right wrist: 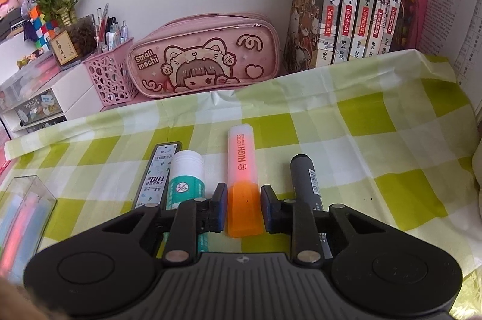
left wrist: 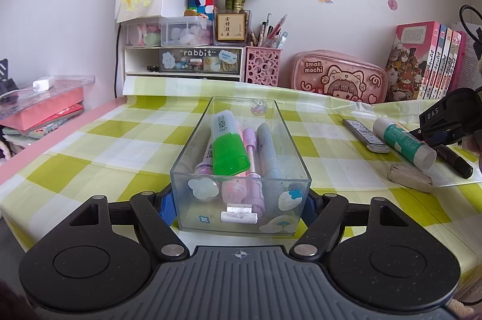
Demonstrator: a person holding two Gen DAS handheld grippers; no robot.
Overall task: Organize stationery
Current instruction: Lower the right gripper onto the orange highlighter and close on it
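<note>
Left gripper (left wrist: 241, 205) clamped around clear box (left wrist: 192, 151) of pens. Right gripper (right wrist: 242, 207) part-open, straddling orange highlighter (right wrist: 243, 178), not touching; glue stick (right wrist: 186, 178) at 9 o'clock.

The desk holds one clear rectangular plastic tray (left wrist: 296, 166), two highlighters, one green-capped (left wrist: 226, 144) and one orange-capped (right wrist: 243, 184), one white glue stick (right wrist: 187, 178), one black marker (right wrist: 305, 184), one grey eraser (left wrist: 410, 178), and one flat lead-refill case (right wrist: 156, 172).
</note>
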